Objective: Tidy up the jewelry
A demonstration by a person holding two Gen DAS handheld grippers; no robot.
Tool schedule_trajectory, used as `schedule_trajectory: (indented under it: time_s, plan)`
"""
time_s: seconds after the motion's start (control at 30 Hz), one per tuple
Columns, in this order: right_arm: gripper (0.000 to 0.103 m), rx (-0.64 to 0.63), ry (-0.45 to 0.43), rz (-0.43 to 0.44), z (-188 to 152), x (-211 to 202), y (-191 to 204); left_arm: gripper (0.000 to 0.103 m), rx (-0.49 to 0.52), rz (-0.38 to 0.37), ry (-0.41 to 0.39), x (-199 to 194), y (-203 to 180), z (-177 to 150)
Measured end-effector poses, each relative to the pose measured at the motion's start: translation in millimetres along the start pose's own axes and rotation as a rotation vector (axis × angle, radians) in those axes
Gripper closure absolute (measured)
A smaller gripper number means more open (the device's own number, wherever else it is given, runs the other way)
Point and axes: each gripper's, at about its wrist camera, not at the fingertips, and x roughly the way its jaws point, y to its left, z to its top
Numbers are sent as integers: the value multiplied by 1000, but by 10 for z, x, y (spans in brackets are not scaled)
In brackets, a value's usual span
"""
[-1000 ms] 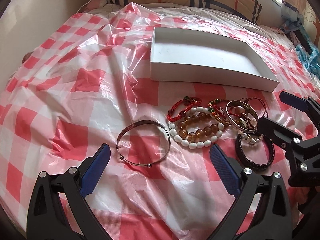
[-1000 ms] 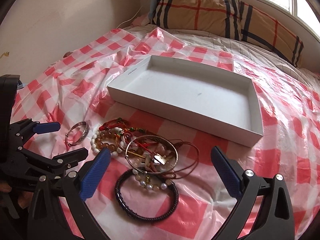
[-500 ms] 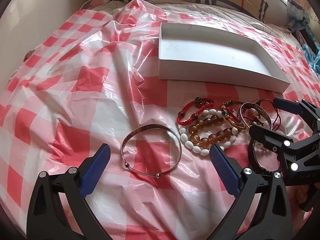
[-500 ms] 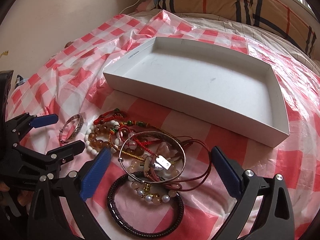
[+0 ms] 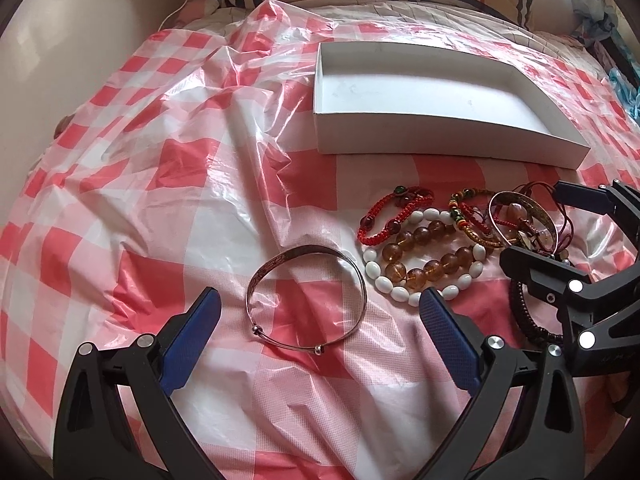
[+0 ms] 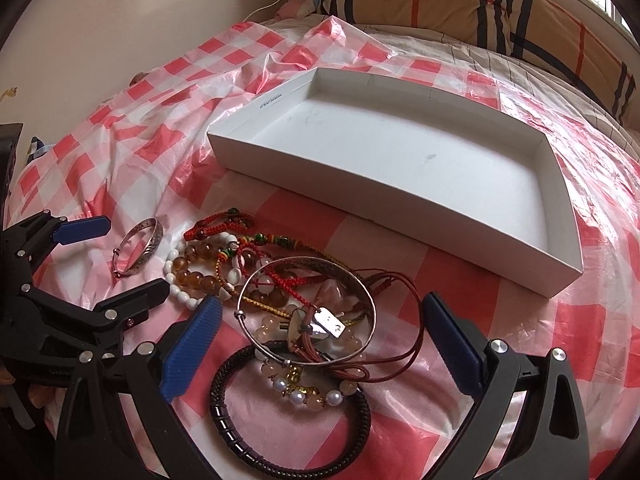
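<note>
Silver bangles [image 5: 306, 295] [image 6: 306, 316], two, one white box [image 5: 436, 136], two open grippers [image 5: 320, 330] [image 6: 320, 334]

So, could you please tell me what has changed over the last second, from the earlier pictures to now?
Both open grippers have advanced: the left gripper closing in on the lone silver bangle, the right gripper onto the tangled bracelet pile. Nothing has been grasped or released. The jewelry has not moved, and the white cardboard tray remains empty on the red-checked plastic sheet.

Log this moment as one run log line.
left claw: open, over lone silver bangle | right claw: open, over tangled bracelet pile | white cardboard tray: no jewelry inside
</note>
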Motion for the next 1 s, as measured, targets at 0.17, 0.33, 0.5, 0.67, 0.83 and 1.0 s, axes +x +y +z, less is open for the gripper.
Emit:
schedule_trajectory:
  time_s: [0.17, 0.33, 0.5, 0.67, 0.83, 1.0]
  plan:
    - [34, -1, 20, 52, -16, 49, 6, 8, 33, -4, 22, 51, -55, -22]
    - [36, 5, -3, 72, -14, -26, -9, 9, 89, -32, 11, 28, -160, -51]
    - [36, 24, -54, 71, 14, -179, -43, 50, 95, -126, 9, -13, -178, -70]
    - [36, 47, -115, 69, 50, -343, -102, 77, 45, -163, -4, -73, -26, -73]
    - [36, 67, -154, 73, 82, -454, -167, 82, 7, -196, -42, -166, 100, -55]
    - [36, 71, -161, 78, 90, -493, -183, 32, -29, -113, -47, -132, 164, -34]
